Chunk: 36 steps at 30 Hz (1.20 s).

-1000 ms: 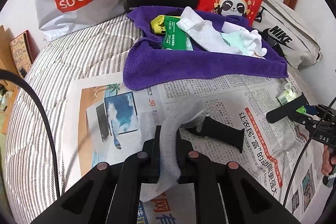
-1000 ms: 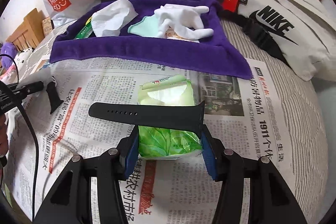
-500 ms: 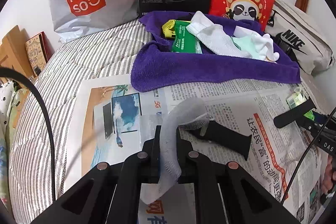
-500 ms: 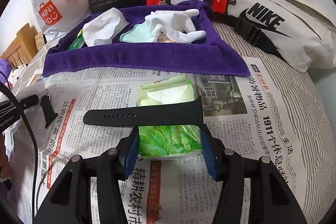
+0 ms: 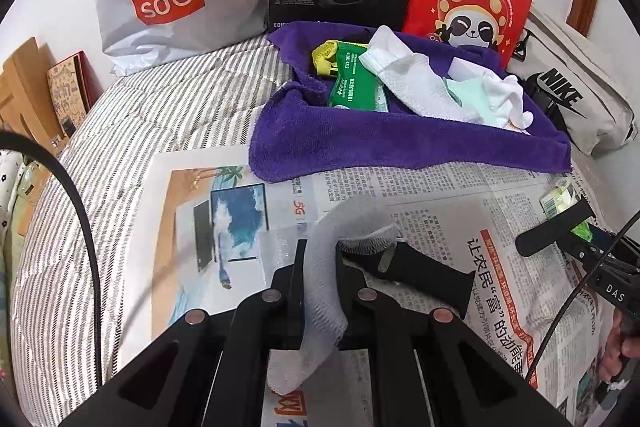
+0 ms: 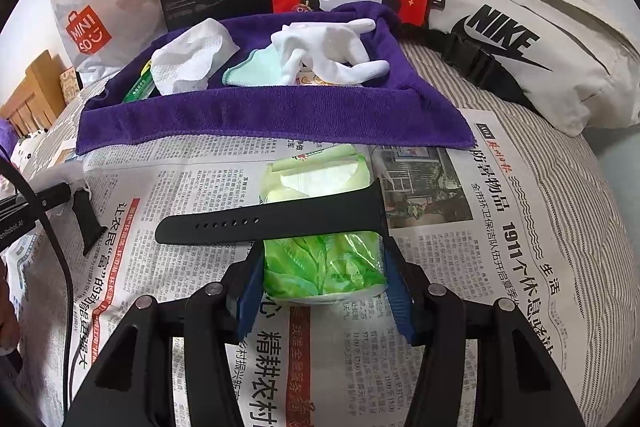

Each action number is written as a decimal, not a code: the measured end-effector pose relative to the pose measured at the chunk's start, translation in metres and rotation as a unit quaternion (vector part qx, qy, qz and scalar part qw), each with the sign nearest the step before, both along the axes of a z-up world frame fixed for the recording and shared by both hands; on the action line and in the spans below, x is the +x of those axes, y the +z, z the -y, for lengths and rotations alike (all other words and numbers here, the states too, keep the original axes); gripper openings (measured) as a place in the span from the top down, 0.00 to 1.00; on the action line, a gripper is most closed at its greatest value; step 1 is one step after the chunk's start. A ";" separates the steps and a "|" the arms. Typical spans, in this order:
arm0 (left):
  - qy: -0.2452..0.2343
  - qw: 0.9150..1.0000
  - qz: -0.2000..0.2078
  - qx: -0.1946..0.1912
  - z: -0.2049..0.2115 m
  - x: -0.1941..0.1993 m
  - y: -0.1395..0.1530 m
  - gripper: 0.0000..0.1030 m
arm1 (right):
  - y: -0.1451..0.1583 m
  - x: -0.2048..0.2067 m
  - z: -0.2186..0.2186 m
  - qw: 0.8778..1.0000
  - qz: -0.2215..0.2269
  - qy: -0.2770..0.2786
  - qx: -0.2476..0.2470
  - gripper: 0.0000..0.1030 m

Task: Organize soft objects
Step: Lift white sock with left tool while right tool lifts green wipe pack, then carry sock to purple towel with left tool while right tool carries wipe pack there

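The purple towel tray [image 6: 256,123] at the back of the bed already held a white cloth [image 6: 192,61], a mint cloth [image 6: 256,71], white gloves [image 6: 332,51] and a green packet [image 5: 354,83]. Your right gripper [image 6: 324,259] had its jaws pinching the green tissue pack [image 6: 324,263] by its sides over the newspaper [image 6: 460,267], a light, crinkly, slippery thing with a limp black watch strap [image 6: 272,221] draped across it that looked ready to slide off. Your left gripper [image 5: 320,267] had its jaws pressed together on the white mesh cloth [image 5: 324,291], thin, floppy and weightless, hanging just beside the second black strap piece [image 5: 428,275].
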<state>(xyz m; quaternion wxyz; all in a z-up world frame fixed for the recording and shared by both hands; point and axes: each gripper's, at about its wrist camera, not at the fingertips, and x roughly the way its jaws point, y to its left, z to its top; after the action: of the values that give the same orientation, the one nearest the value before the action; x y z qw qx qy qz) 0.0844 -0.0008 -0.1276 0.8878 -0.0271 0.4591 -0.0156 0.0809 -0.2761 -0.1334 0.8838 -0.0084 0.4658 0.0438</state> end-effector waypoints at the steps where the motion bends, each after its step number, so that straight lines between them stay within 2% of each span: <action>1: 0.000 1.000 0.000 0.001 0.000 0.000 0.000 0.92 | 0.000 -0.001 0.000 1.000 0.002 0.000 0.000 0.48; 9: 0.012 0.999 0.020 0.025 0.009 -0.007 -0.004 0.91 | -0.003 -0.006 0.000 1.000 0.021 -0.002 -0.003 0.47; 22: 0.010 1.000 0.020 0.011 0.001 -0.005 0.003 0.93 | 0.004 -0.001 0.002 1.000 0.008 0.009 0.002 0.49; 26: 0.011 0.999 0.034 0.013 -0.002 -0.006 0.019 0.93 | 0.022 -0.006 -0.008 0.995 0.045 0.025 -0.086 0.49; 29: 0.008 0.999 0.040 -0.005 -0.006 -0.007 0.030 0.93 | 0.036 -0.008 -0.014 0.988 0.068 0.038 -0.135 0.49; 34: 0.001 0.999 0.033 -0.038 -0.010 -0.007 0.041 0.93 | 0.056 -0.018 -0.030 0.965 0.115 0.067 -0.225 0.49; 36: 0.001 0.999 0.026 -0.045 -0.012 -0.007 0.041 0.93 | 0.059 -0.020 -0.037 0.958 0.124 0.081 -0.247 0.49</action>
<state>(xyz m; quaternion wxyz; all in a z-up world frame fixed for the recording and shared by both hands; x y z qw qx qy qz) 0.0775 0.0110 -0.0865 0.8976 -0.0669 0.4342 -0.0362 0.0604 -0.2395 -0.0739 0.8986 -0.2689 0.3468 -0.0027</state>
